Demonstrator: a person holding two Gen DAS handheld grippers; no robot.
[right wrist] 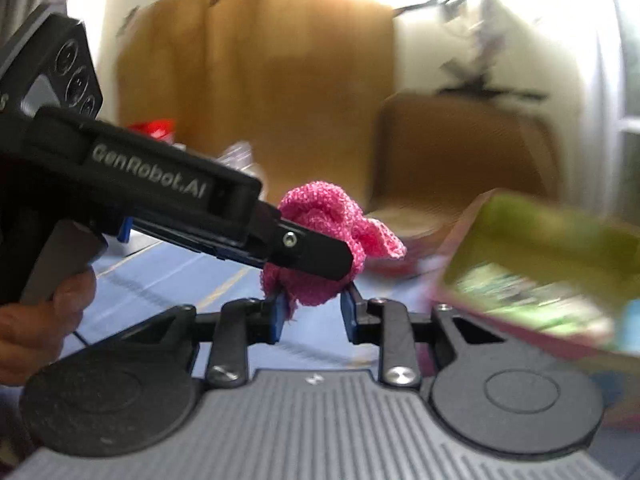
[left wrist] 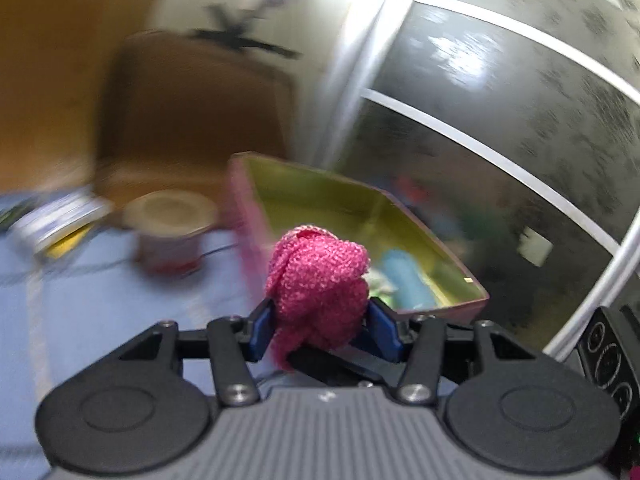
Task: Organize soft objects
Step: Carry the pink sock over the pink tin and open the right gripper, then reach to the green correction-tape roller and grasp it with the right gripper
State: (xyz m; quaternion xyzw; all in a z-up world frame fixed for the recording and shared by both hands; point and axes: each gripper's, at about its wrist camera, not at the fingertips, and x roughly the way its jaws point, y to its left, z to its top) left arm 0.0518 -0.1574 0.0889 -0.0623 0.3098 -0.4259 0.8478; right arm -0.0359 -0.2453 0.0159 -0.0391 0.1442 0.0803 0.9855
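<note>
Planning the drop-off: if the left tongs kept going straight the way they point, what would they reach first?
Probably the open box with the green lining. The left tongs, shut on the pink knitted bundle, point at its interior. Motion blur makes the depth uncertain.

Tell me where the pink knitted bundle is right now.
In both wrist views the pink knitted bundle sits centre frame, held off the blue surface and pinched in the left gripper, with the green-lined box just beyond.
</note>
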